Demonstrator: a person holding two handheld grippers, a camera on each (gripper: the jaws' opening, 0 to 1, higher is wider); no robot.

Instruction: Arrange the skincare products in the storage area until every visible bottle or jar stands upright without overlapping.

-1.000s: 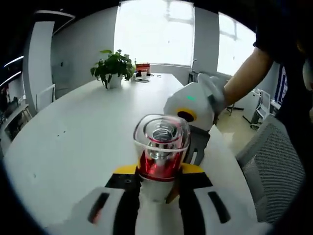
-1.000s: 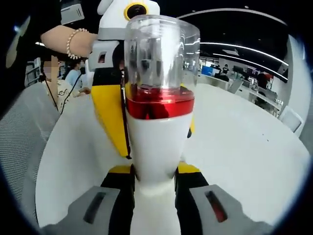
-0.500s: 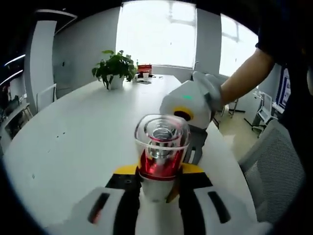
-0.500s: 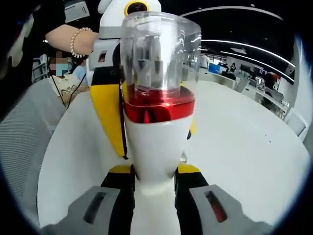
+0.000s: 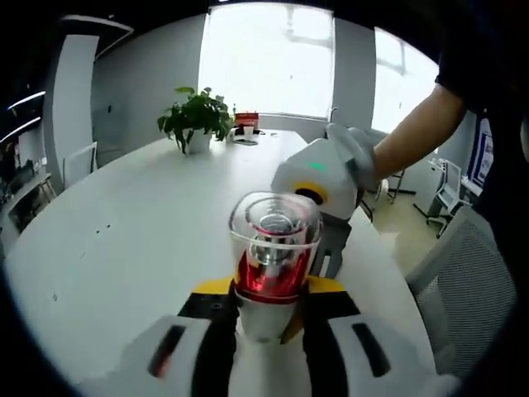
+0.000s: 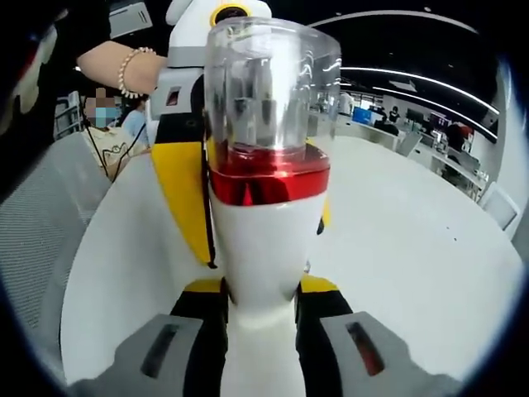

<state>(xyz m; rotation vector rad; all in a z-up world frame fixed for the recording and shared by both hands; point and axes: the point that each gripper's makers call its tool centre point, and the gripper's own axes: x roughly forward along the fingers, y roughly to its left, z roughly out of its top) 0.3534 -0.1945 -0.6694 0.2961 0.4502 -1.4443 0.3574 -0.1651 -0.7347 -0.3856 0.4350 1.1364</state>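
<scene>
- Almost nothing has moved since a second ago; your view has only shifted a little.
- Your left gripper (image 5: 263,318) and right gripper (image 6: 260,310) both squeeze the same bottle (image 6: 266,190).
- You hold the bottle above the white table (image 5: 132,223), clear cap (image 5: 274,225) up.

You've got a big white table (image 5: 140,223) in front of you, rounded at its edges and running away towards the bright windows. At its far end a potted plant (image 5: 195,118) stands upright in a white pot. Just beside the plant, towards the window, you can see a small red box (image 5: 242,119) and a few small white things too far off to make out. In the right gripper view the same white tabletop (image 6: 397,248) spreads out, its near part bare, with a few tiny dark specks on it.
</scene>
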